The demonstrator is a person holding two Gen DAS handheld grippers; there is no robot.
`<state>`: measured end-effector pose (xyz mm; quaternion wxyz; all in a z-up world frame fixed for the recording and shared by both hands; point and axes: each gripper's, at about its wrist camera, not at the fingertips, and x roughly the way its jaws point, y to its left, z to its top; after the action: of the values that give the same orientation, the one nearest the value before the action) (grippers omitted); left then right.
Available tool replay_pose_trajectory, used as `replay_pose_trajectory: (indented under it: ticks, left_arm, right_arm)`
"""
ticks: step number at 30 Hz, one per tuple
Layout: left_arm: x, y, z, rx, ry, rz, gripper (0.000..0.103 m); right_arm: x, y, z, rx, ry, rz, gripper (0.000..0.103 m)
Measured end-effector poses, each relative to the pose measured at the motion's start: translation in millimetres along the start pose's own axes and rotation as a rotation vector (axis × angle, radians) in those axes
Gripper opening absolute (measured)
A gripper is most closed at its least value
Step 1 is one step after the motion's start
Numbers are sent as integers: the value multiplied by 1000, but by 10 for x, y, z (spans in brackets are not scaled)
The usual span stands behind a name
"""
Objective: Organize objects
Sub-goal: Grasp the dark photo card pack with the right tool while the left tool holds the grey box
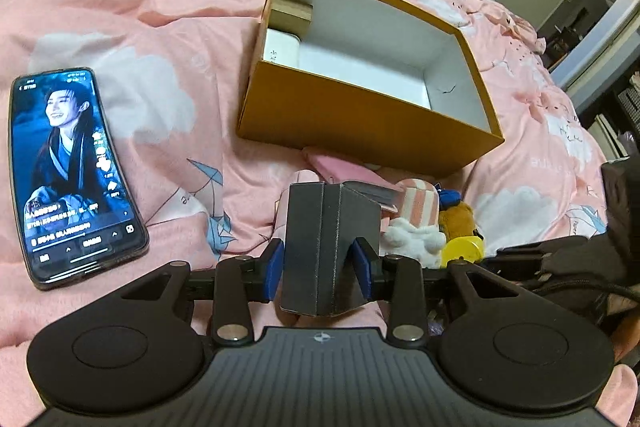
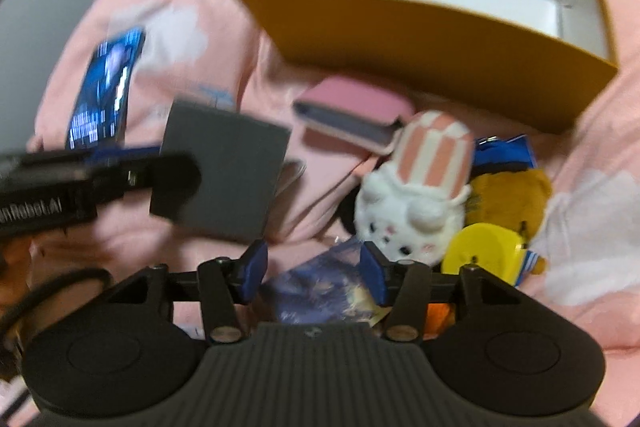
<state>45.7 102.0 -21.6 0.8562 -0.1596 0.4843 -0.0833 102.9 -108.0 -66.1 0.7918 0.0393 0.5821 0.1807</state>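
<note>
Left wrist view shows my left claw (image 1: 319,269) clamped on a dark grey box (image 1: 326,247), its blue pads pressing both sides and holding it up off the pink duvet (image 1: 168,27). Beyond it stands the open orange box (image 1: 360,115), white inside, with a small gold box (image 1: 291,14) and a white box (image 1: 281,47) lying at its far left end. A lit phone (image 1: 72,179) lies on the duvet to the left, well apart from the orange box.

My right claw (image 2: 314,273) stands apart, gripping nothing; under it lies what looks like a dark blue printed packet (image 2: 320,291), though the blur makes that uncertain. Just beside it sit a white plush with a striped hat (image 2: 416,203), a brown plush (image 2: 508,199) and a yellow disc (image 2: 484,251). A pink case (image 2: 352,107) lies between them and the orange box.
</note>
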Motion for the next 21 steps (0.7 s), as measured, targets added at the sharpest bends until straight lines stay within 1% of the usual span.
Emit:
replay_pose_trajectory:
  ticks: [1, 5, 8, 11, 14, 15, 16, 19, 21]
  left_arm:
    - [2, 8, -5, -3, -4, -3, 42]
    - [-2, 18, -27, 1, -13, -7, 42]
    - [-3, 12, -34, 9, -17, -10, 42]
    - [-4, -4, -38, 23, -21, -12, 42]
    - [16, -29, -42, 26, -4, -54, 42]
    - [28, -39, -50, 28, 2, -65, 42]
    - [40, -57, -56, 35, 6, -68, 42]
    - [63, -116, -67, 59, 13, -73, 42]
    - [75, -150, -71, 70, 20, -86, 42]
  right_arm:
    - [46, 51, 2, -26, 24, -9, 65]
    - [188, 196, -6, -101, 84, -54, 68]
    - [240, 156, -17, -101, 124, -69, 69]
    - [213, 81, -39, -71, 139, -63, 69]
    - [113, -27, -73, -25, 136, -39, 58]
    - [56, -74, -84, -4, 127, -27, 51]
    - [-1, -114, -89, 16, 118, -17, 46]
    - [-165, -232, -134, 62, 90, -5, 36]
    - [-221, -262, -166, 74, 84, -11, 33]
